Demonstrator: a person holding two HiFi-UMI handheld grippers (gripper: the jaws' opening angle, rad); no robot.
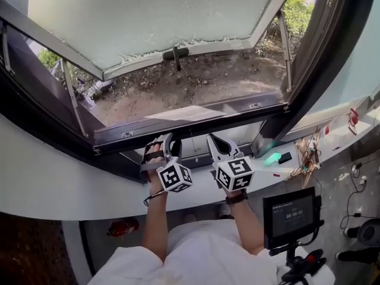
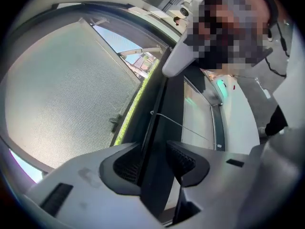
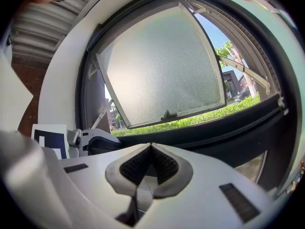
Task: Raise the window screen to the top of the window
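Left gripper [image 2: 154, 145], ribbed pads [image 2: 183, 159] apart, grid-textured pane [image 2: 62, 94]

Strong daylight comes in through the open pane [image 1: 154, 16], which glows pale and nearly washed out at 12 o'clock in the head view. The floor [image 1: 29, 248] at 7 o'clock lies in deep shade. Both gripper views bend hard toward their rims and have black corners. The right gripper [image 3: 151, 147] is backlit and grey.

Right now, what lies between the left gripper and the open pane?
The dark frame rail; the left gripper view shows it between the left gripper's open jaws.
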